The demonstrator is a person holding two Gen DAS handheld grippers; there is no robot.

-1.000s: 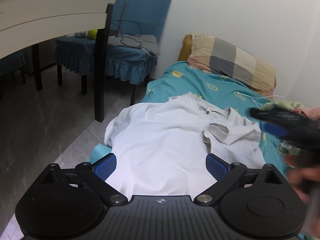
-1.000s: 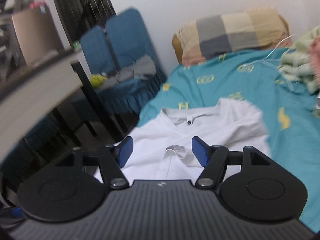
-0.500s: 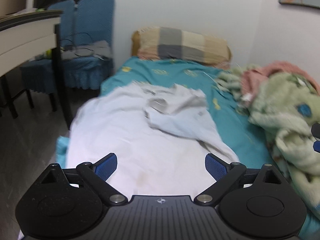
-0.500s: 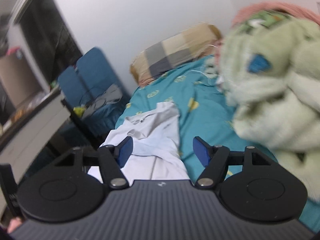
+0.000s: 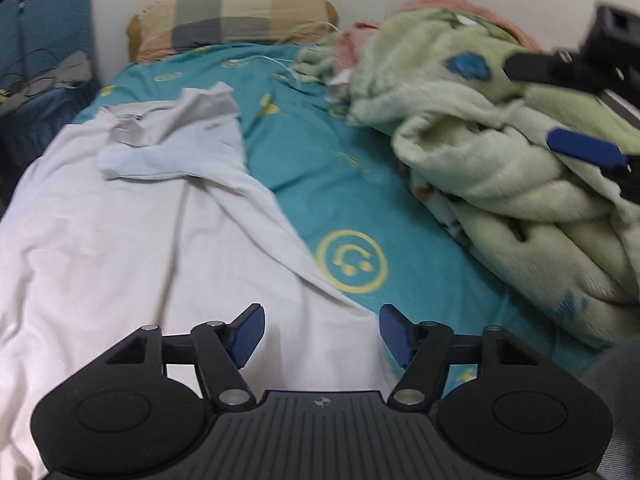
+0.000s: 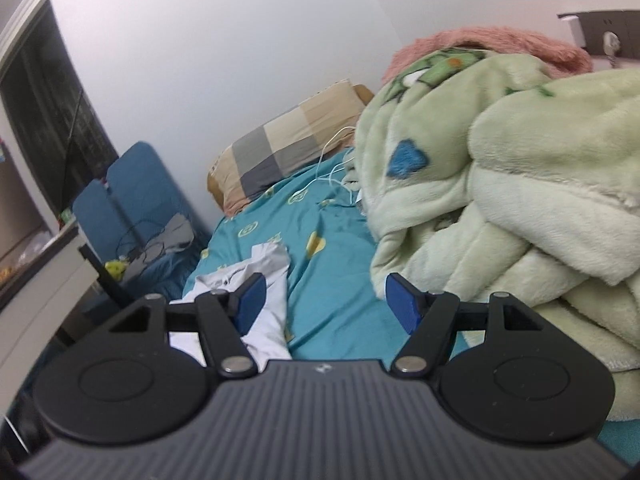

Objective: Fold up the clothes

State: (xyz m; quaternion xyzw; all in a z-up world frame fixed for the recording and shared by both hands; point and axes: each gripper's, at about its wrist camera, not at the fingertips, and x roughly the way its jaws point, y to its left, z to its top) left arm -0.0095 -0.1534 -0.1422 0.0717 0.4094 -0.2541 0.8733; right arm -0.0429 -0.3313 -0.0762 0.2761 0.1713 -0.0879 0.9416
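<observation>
Left wrist view is showing the left gripper (image 5: pixel 321 334) hanging just above the near hem of a white shirt (image 5: pixel 132 240), its blue pads (image 5: pixel 249 334) spread wide and gripping nothing. That shirt is lying flat on the teal bed sheet (image 5: pixel 340 184), one sleeve folded across the chest. A green blanket (image 5: pixel 500 168) is sitting heaped just beside it, and a checked pillow (image 5: pixel 236 18) is resting against the far wall. Over in the right wrist view, the right gripper (image 6: pixel 324 302) is hovering with both fingers wide apart and empty, the shirt (image 6: pixel 268 292) lying below its left finger
</observation>
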